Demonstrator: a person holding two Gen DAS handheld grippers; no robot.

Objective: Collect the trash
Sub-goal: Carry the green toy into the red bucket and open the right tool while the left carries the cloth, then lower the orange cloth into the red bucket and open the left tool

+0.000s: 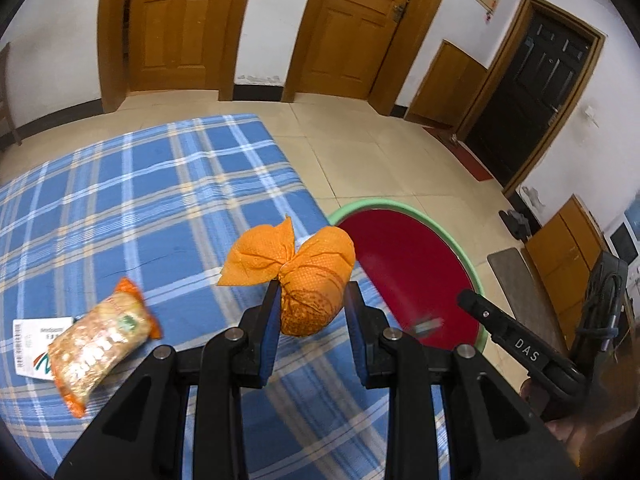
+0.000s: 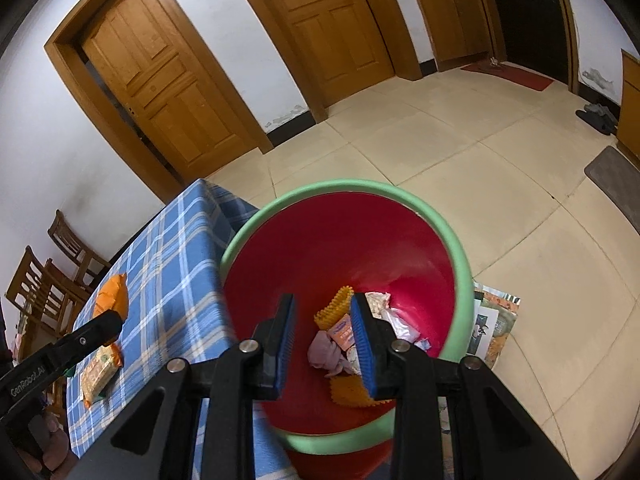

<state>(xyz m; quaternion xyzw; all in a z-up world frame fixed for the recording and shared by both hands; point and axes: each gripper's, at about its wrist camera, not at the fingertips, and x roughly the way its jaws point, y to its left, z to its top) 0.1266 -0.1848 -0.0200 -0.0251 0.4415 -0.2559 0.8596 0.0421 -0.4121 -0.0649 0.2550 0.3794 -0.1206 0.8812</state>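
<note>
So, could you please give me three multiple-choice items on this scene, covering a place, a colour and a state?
1. Where does the snack packet lie?
A. In the bin
B. On the plaid tablecloth
C. On the floor

2. What colour is the bin's rim?
A. Green
B. Blue
C. Black

3. What is the left gripper doing?
A. Hanging empty
B. Holding a paper slip
C. Holding the orange bundle

Answers:
1 B: the snack packet rests on the plaid tablecloth.
2 A: the bin's rim is green around a red inside.
3 C: the left gripper has the orange bundle between its fingers.
</note>
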